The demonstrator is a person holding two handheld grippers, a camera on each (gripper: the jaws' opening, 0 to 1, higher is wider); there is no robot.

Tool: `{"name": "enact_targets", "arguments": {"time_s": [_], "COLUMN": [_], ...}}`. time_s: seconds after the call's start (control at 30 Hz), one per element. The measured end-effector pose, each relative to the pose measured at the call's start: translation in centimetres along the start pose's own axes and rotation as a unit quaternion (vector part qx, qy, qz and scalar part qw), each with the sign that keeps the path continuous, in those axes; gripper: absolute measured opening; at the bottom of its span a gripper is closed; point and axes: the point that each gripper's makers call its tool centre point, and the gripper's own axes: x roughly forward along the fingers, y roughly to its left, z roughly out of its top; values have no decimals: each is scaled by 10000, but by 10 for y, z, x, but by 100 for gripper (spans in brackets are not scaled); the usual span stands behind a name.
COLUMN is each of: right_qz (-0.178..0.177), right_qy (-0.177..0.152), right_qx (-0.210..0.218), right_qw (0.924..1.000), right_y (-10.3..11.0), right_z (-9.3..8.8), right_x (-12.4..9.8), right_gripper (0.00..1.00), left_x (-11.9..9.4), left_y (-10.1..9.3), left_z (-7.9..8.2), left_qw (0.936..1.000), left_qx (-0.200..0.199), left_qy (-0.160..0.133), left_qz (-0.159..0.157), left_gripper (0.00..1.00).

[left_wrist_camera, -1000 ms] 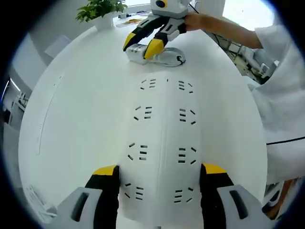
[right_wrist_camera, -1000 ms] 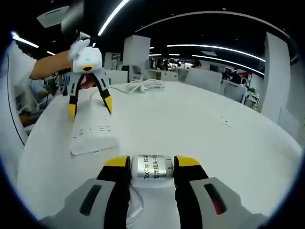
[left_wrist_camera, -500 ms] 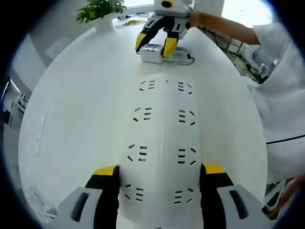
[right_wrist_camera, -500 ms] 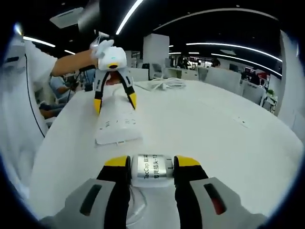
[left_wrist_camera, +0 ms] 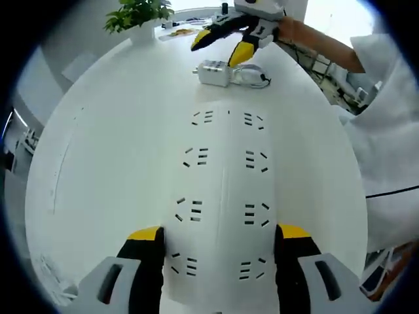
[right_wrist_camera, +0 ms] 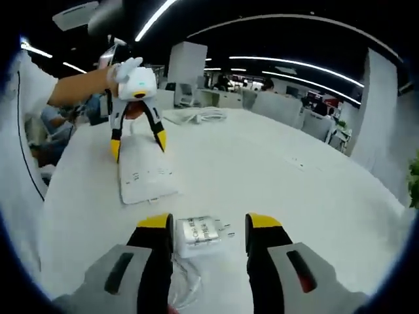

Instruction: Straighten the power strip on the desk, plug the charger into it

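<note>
The white power strip lies flat on the round white table, running straight away from me. My left gripper has a jaw against each long side of its near end, shut on it; the right gripper view shows it standing over the strip. The silver-white charger lies on the table between the spread jaws of my right gripper, prongs to the right, free of both jaws. From the left gripper view, the right gripper hangs open just above and beyond the charger and its coiled cable.
A potted plant stands at the table's far edge. A bundle of white cable lies further along the table. A person's sleeve is close on the right. Office desks and chairs fill the background.
My right gripper has opened and let go of the charger, which now rests on the table, and has drawn up and back from it. The left gripper and the strip have not moved.
</note>
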Motion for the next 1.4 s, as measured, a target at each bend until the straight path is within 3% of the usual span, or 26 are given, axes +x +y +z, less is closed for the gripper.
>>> {"name": "enact_targets", "arguments": {"time_s": [0.07, 0.1, 0.17, 0.23, 0.3, 0.37, 0.43, 0.5, 0.57, 0.9, 1.03, 1.27, 1.33, 1.4], "right_qz": [-711, -1212, -1661, -2220, -2669, -3142, -3417, -3503, -3561, -3709, -3639, -3484, -3367, -3136], "right_qy": [6, -93, -177, -59, -46, 96, 80, 263, 213, 351, 407, 283, 277, 287], "right_qx": [237, 431, 728, 705, 963, 1198, 1381, 1442, 1666, 1755, 1682, 1831, 1799, 1639], "right_qw": [9972, 9917, 9833, 9725, 9589, 9417, 9296, 9251, 9192, 9112, 9152, 9188, 9238, 9348], "right_y": [-2, 1, 11, 1, 4, 2, -1, -6, -9, -16, -13, -7, -6, -3], "right_z": [-1, -2, -4, -12, -14, -19, -22, -30, -32, -40, -41, -40, -40, -39], "right_x": [-7, -10, -9, 2, 8, 10, 12, 20, 24, 30, 31, 27, 29, 32], "right_gripper": [52, 51, 48, 49, 50, 51, 56, 57, 55, 42, 34, 31, 30, 30], "left_x": [1, 1, 2, 1, 1, 0, -1, -2, -2, -3, -3, -4, -4, -4], "left_y": [2, 1, -2, -4, -6, -10, -14, -16, -18, -14, -14, -14, -15, -15], "left_z": [0, 0, 1, 2, 2, 2, 2, 2, 2, 1, 1, 1, 1, 1], "left_qw": [10000, 10000, 10000, 10000, 10000, 10000, 10000, 10000, 10000, 9999, 9999, 9999, 9999, 9999], "left_qx": [6, 19, 44, 54, 56, 54, 52, 46, 37, 24, 38, 44, 45, 45], "left_qy": [2, -6, -23, -25, -27, -40, -49, -49, -54, -130, -131, -142, -128, -117], "left_qz": [0, -6, -18, -21, -22, -18, -15, -13, -7, -19, -29, -37, -35, -34], "left_gripper": [69, 69, 69, 69, 69, 69, 69, 69, 69, 69, 69, 69, 69, 69]}}
